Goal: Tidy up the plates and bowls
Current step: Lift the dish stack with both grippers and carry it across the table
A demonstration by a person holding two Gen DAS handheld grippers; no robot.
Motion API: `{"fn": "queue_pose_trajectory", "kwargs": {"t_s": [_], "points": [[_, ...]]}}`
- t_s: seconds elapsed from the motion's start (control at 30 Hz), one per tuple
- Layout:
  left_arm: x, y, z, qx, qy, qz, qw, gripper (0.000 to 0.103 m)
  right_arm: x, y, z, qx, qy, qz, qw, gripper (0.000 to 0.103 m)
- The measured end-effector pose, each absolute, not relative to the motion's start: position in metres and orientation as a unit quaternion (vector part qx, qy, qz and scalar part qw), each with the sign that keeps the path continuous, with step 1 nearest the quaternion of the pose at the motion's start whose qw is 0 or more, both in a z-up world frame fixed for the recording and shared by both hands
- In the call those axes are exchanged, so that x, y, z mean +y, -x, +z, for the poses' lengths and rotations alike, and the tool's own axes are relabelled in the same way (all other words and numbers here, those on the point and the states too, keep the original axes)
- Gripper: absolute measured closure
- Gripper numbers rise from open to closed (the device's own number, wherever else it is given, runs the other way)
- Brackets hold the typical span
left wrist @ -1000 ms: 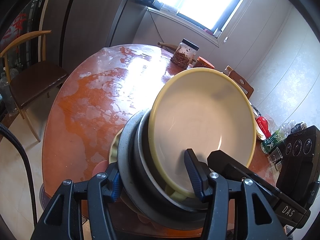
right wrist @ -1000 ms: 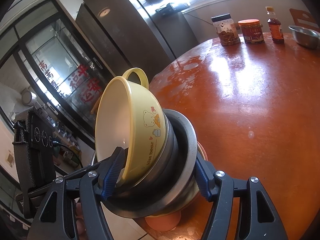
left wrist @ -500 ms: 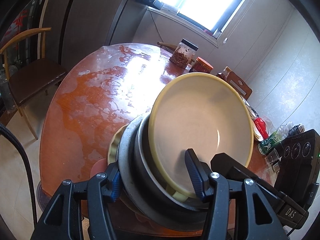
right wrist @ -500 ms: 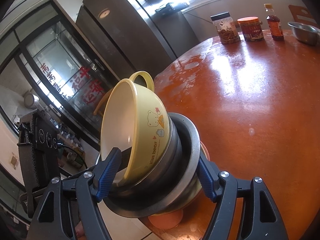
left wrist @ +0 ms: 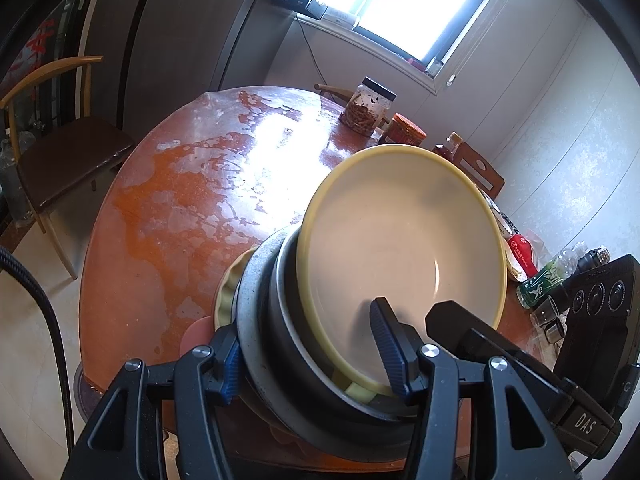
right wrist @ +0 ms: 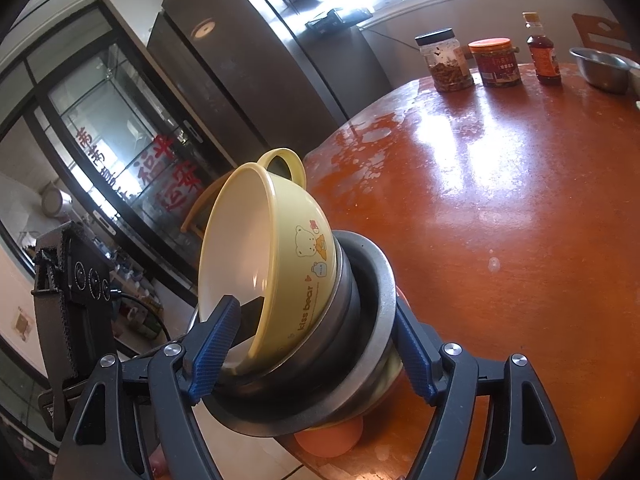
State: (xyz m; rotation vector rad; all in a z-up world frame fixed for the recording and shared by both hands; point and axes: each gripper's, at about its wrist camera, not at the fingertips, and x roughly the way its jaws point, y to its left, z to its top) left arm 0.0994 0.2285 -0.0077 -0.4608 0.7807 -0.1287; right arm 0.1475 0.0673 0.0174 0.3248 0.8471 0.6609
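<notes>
A tilted stack of bowls hangs over the near edge of the orange round table [left wrist: 180, 200]. Its top piece is a yellow bear-print bowl [left wrist: 400, 232] [right wrist: 288, 264], nested in steel bowls [left wrist: 256, 292] [right wrist: 368, 292] over a fluted yellow dish [left wrist: 228, 292]. My left gripper [left wrist: 308, 332] is shut on the stack, one pad inside the yellow bowl and one on the outer steel rim. My right gripper [right wrist: 316, 312] straddles the same stack from the other side. Its jaws are opening and the pads no longer press. An orange dish [right wrist: 328, 440] shows beneath.
At the table's far side stand a dark-lidded jar [right wrist: 444, 64], an orange-lidded jar [right wrist: 496, 64], a sauce bottle [right wrist: 542, 52] and a steel bowl [right wrist: 600, 66]. A wooden chair [left wrist: 60, 152] stands left of the table, and a grey fridge [right wrist: 240, 60] behind it.
The right gripper's fingers have spread wider around the stack. The left gripper's grip looks the same, and the yellow bowl sits slightly lower in its view.
</notes>
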Motion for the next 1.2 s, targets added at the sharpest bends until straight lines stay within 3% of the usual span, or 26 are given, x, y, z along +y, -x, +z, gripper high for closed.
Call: {"fn": "queue_pose_trajectory", "kwargs": {"t_s": [1.2], "points": [[0.226, -0.068, 0.037, 0.328, 0.19, -0.018, 0.925, 0.039, 0.028, -0.125, 0.05, 0.351, -0.16, 0.312, 0.868, 0.021]]}}
